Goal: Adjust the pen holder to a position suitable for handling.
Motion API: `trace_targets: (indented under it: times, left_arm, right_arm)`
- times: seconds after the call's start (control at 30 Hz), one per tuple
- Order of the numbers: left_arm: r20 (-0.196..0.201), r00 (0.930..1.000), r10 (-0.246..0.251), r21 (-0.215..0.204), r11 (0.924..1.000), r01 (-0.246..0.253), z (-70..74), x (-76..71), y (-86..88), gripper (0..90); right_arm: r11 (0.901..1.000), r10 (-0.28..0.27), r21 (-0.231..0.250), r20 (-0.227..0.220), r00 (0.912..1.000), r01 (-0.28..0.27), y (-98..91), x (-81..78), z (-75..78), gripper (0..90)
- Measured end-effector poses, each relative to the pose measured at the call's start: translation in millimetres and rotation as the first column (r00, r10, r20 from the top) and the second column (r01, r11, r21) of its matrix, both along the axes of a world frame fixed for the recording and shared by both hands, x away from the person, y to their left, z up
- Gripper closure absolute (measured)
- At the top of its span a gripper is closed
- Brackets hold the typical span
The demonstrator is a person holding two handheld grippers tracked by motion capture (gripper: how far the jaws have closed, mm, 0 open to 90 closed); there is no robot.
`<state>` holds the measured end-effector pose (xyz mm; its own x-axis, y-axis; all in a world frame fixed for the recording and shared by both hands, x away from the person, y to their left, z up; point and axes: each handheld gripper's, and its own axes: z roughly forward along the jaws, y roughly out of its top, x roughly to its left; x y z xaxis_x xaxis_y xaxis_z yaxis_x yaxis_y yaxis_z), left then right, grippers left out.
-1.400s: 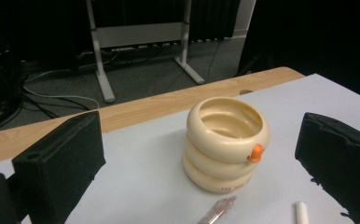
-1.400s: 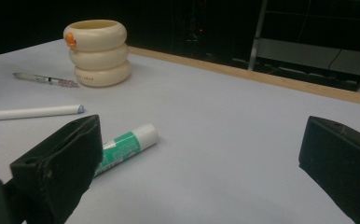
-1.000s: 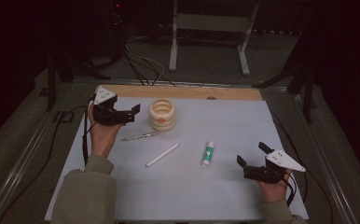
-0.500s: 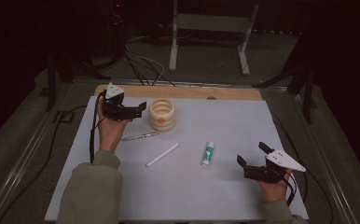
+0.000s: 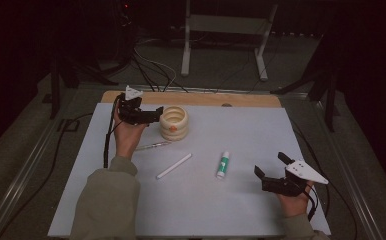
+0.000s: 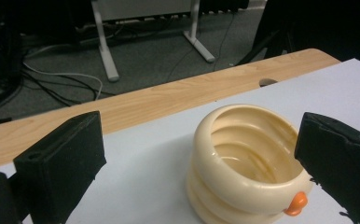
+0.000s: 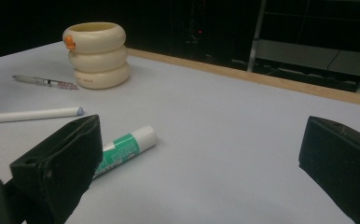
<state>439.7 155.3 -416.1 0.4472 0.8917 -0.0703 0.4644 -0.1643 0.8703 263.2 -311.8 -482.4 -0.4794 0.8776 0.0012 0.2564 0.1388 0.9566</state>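
Left gripper [image 5: 153, 114], jaws wide, hovers beside the cream ringed cup [image 5: 174, 122] at the table's far left. Right gripper [image 5: 271, 169] idles with jaws spread. Risk: an off-centre close could tip the cup.

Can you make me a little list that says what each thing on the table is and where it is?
cup: cream ringed cup, upright, far left of the white mat
left gripper: open, beside the cup, not touching
right gripper: open, near right, holding nothing
glue stick: lying flat, middle
white stick: lying flat, left of the glue stick
pen: lying in front of the cup
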Motion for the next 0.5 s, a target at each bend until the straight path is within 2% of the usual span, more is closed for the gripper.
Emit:
trace_targets:
  times: [0.1,0.27,0.5]
  left_arm:
    - [-0.011,0.9998,0.013,-0.010,0.9999,-0.013,-1.7,3.1,-3.6,3.3]
    - [-0.056,0.9981,0.027,-0.035,0.9990,-0.029,-7.2,9.0,-9.0,5.2]
    - [-0.112,0.9935,0.020,-0.023,0.9995,-0.023,-14.3,16.7,-19.8,7.7]
  right_arm:
    - [1.0000,-0.001,0.000,-0.002,1.0000,0.001,0.0,0.0,0.0,0.3]
    - [1.0000,0.000,0.001,-0.002,1.0000,0.000,0.1,0.0,0.0,0.3]
    - [1.0000,0.000,0.002,-0.002,1.0000,0.000,-0.1,0.1,0.0,0.3]
